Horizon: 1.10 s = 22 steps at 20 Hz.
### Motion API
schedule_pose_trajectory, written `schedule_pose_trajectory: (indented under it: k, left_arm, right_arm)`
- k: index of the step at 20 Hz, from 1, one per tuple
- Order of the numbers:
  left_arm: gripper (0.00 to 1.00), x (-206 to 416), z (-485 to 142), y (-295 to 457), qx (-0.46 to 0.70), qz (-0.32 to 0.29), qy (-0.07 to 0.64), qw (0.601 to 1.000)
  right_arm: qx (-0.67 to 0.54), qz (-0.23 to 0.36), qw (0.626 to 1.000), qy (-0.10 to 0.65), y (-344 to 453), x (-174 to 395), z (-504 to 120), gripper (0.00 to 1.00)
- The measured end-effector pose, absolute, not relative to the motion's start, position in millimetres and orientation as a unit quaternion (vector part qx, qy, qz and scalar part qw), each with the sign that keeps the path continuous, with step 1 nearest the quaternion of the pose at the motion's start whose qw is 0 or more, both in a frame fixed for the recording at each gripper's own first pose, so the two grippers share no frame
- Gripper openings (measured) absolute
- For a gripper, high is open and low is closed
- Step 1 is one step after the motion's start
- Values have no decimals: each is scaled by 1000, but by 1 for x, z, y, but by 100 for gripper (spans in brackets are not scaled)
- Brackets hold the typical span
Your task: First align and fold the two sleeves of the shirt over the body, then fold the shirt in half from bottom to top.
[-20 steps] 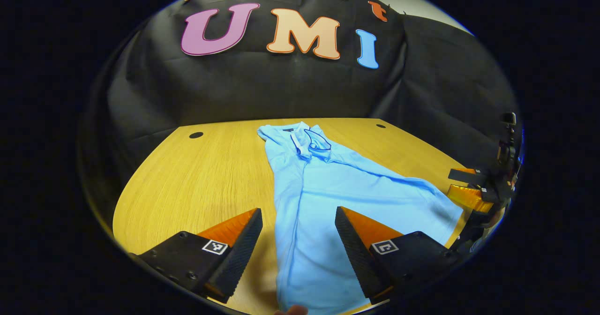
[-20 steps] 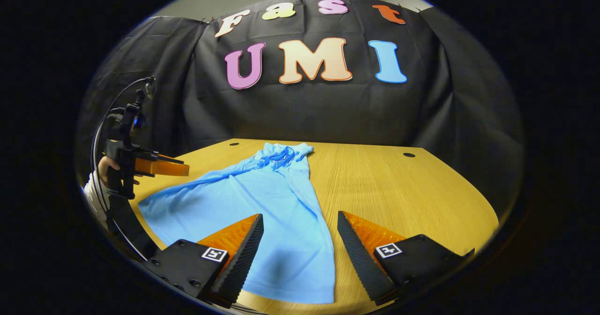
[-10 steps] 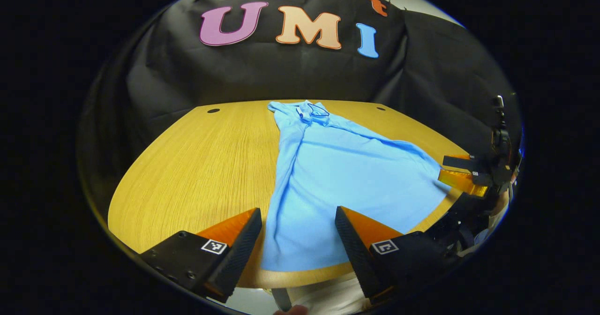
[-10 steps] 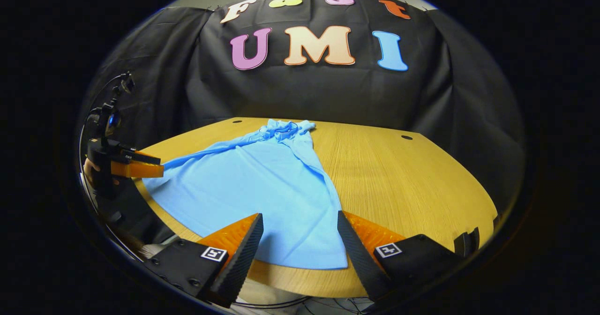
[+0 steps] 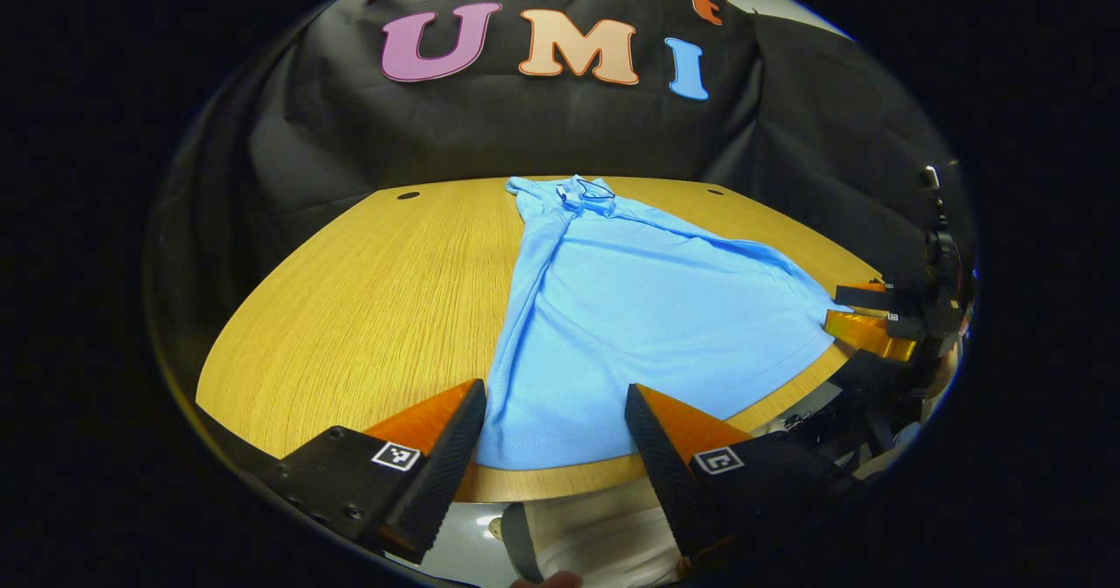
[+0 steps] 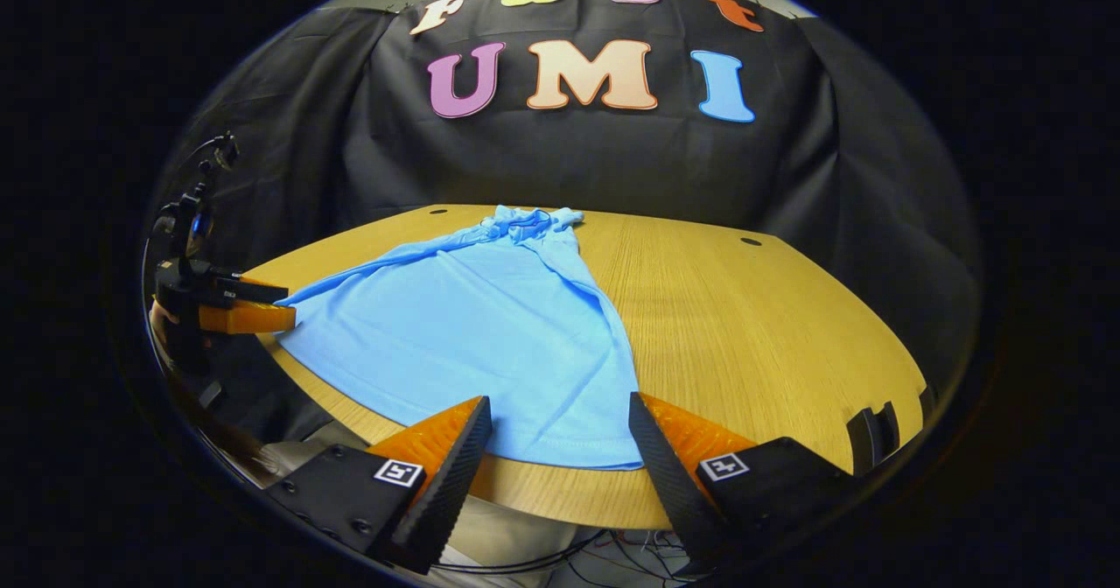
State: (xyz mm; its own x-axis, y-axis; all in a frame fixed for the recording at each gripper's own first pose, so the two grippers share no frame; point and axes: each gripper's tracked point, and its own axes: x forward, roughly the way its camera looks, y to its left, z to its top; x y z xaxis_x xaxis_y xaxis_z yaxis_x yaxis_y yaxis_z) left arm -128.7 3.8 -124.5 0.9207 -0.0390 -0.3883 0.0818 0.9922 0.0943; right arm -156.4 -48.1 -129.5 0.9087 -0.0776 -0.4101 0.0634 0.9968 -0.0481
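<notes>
A light blue polo shirt (image 5: pixel 630 308) lies flat on the wooden table (image 5: pixel 350 308), collar at the far end, hem at the near edge, both sleeves folded in over the body. My left gripper (image 5: pixel 553 448) is open, its fingers on either side of the hem's left corner, just off the table's front edge. In the right gripper view the same shirt (image 6: pixel 472 334) spreads leftward, and my right gripper (image 6: pixel 556 457) is open around the hem's right corner. Each view shows the other gripper (image 5: pixel 862 312) (image 6: pixel 241 306) off at the side by the hem.
The table has small round cable holes (image 5: pixel 408 195) (image 6: pixel 750 241) near its far edge and a notch (image 6: pixel 871 430) on its right front edge. A person's light clothing (image 5: pixel 604 535) and cables (image 6: pixel 560 557) lie below the front edge.
Both grippers have drawn back toward me from over the shirt's lower body to the hem at the table's front edge. The shirt has not moved.
</notes>
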Motion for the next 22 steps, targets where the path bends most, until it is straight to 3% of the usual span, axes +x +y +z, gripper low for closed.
schedule_pose_trajectory:
  k: [5,7,8,10,11,12,13,14,18,22]
  left_arm:
    - [95,-126,-123,8,48,-14,177,983]
    - [90,-126,-124,4,49,-18,174,983]
    - [88,-126,-124,1,45,-24,172,984]
    - [68,-125,-124,-6,40,-36,169,984]
    - [50,-124,-123,-9,35,-43,165,985]
    - [42,-124,-123,-10,28,-46,161,985]
    - [27,-123,-122,-12,21,-49,157,986]
    - [20,-123,-122,-12,21,-54,155,986]
    - [5,-123,-121,-15,-3,-72,151,986]
    - [0,-122,-119,-14,-36,-79,159,983]
  right_arm:
    - [6,-28,978,208,-42,-155,-135,95]
    - [11,-17,979,204,-36,-154,-135,89]
    - [13,-15,979,202,-34,-153,-135,79]
    - [13,-3,979,202,-25,-152,-137,62]
    - [15,1,979,201,-21,-150,-137,55]
    - [16,4,979,202,-19,-151,-137,41]
    - [17,3,979,203,-19,-150,-138,35]
    - [20,5,979,205,-16,-152,-136,26]
    - [29,6,978,209,-12,-148,-139,5]
    - [-5,-3,978,208,-13,-141,-135,3]
